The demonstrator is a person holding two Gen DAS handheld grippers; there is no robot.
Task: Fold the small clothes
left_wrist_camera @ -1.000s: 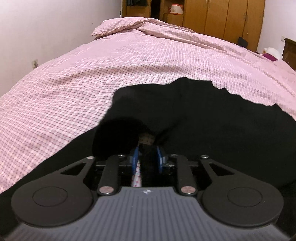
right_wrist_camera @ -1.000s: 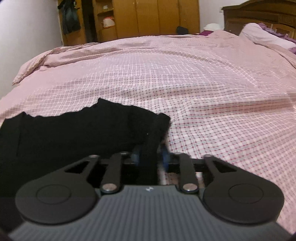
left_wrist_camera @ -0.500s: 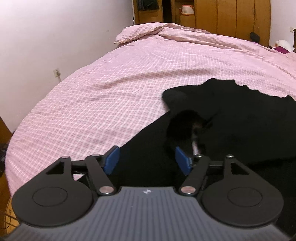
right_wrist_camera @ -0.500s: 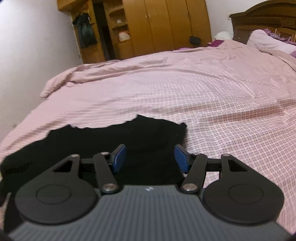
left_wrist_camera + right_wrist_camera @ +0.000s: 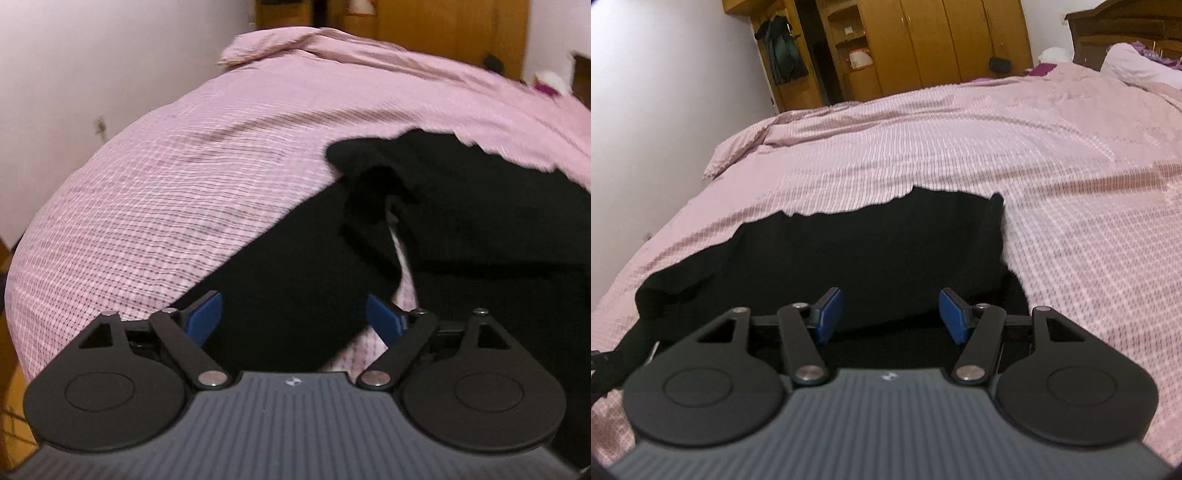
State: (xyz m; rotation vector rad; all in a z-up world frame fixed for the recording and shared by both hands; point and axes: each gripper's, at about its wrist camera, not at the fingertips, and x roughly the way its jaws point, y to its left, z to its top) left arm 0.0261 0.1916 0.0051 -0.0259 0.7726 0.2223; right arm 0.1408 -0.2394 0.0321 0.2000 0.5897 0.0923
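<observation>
In the left wrist view, the left tool sits at the bottom centre of the frame, released, its blue pads spread wide with nothing between them. The black garment fills the centre and right of that frame, lying on the pink checked bedspread. One layer is folded over another, and a narrow strip of bedspread shows through a gap between the dark folds just above the right pad. The view is slightly blurred.

In the right wrist view, the right tool is likewise released at the bottom centre, pads apart and empty. The black garment lies flat across the middle and lower left of the frame, its wavy far edge against the bedspread, its right edge bunched into a raised fold. A wooden wardrobe stands along the top of the frame, and a dark headboard occupies the upper right.
</observation>
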